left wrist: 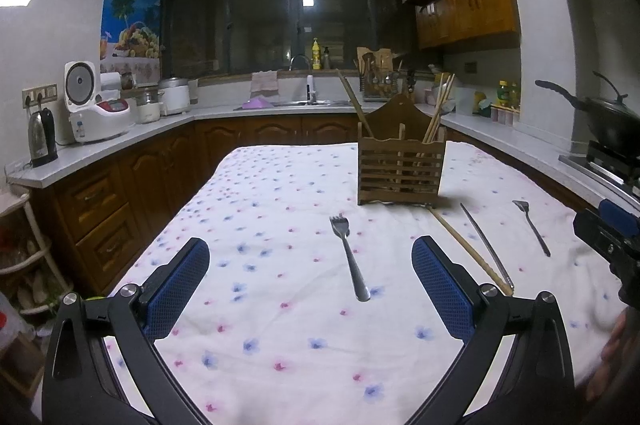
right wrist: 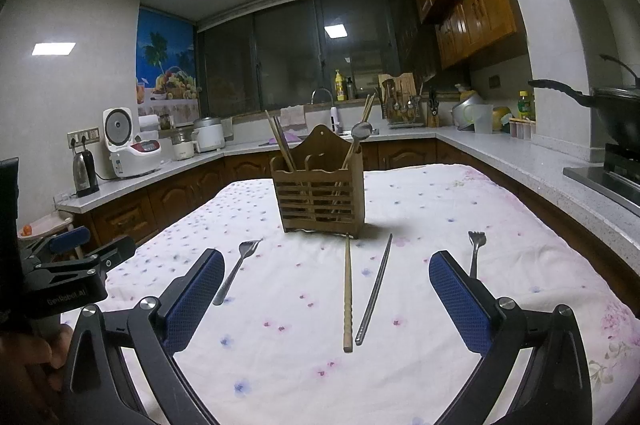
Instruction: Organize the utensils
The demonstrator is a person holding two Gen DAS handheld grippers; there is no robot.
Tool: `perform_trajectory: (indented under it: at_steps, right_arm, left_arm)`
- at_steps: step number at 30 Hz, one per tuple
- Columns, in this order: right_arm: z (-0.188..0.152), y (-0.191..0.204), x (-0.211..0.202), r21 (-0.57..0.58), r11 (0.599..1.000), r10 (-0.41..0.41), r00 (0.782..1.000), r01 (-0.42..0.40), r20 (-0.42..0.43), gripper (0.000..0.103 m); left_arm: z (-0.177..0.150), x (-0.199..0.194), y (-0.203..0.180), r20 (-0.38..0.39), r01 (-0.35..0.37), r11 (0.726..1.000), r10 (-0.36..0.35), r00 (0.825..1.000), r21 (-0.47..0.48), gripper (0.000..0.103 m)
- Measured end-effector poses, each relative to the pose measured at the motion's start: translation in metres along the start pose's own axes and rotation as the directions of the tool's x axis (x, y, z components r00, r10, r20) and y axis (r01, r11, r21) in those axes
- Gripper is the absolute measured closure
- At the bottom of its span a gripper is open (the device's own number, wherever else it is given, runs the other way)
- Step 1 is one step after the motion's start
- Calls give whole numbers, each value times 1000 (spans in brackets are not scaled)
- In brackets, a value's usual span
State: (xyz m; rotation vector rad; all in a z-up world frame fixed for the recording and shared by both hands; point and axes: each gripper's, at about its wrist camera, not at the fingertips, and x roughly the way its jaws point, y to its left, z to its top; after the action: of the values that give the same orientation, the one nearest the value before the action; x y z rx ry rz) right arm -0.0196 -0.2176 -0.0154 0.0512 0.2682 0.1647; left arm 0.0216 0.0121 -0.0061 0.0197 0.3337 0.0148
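- My left gripper (left wrist: 310, 285) hangs over the near part of the table, blue pads spread wide, nothing between them.
- My right gripper (right wrist: 326, 295) is likewise wide apart and empty, over the near edge.
- Left fork (left wrist: 349, 257) lies flat on the floral tablecloth (left wrist: 260, 193), tines pointing away, just ahead of and between the left gripper's fingers in the left wrist view.
- Wooden chopstick (right wrist: 348, 295) and metal chopstick (right wrist: 374, 291) lie side by side, near but not touching, between the right gripper's fingers; far tips point toward the holder.
- Right fork (right wrist: 475, 250) lies flat just beyond the right gripper's right pad, tines away; its handle end is hidden behind the pad.
- Wooden utensil holder (right wrist: 320, 195) stands upright mid-table, slatted front, tall arched back, divided into compartments.
- In the holder: wooden chopsticks (right wrist: 280, 143) lean left out of the left compartment; more chopsticks and a metal spoon (right wrist: 361, 131) stick up from the right compartment.
- The wooden chopstick's far tip reaches right up to the holder's base; can't tell if touching.
- Each gripper shows at the edge of the other's view, with part of a hand (right wrist: 28, 357) behind the left one.
- Beyond the table: counter (left wrist: 120, 141) with rice cooker (left wrist: 96, 105) and kettle (left wrist: 42, 137) at left, sink under the dark window, wok (left wrist: 612, 121) on the stove at right.
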Motion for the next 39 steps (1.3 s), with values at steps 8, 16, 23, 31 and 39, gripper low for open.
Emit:
perform_trajectory:
  at_steps: [8,16,23,31,39]
  right_arm:
    - [0,1,0,1,1000,0,1000,0,2,0]
    - [-1,1,0,2,1000,0,1000,0,1,0]
    - [-2,0,0,3,1000,0,1000,0,2,0]
    - [0,2,0,6,1000,1,1000,-1,2,0]
    - [0,5,1,6,1000,2,1000,-2,2,0]
  left_arm:
    - [1,0,-1,0,2,1000,-2,1000,0,0]
    - [1,0,-1,1,3,1000,-3,1000,-1,0]
    - [0,0,-1,-1,4,1000,-4,1000,0,0]
    - [3,2,-2,-5,9,1000,-9,1000,0,0]
    - [4,3,-2,-6,11,1000,-11,1000,0,0]
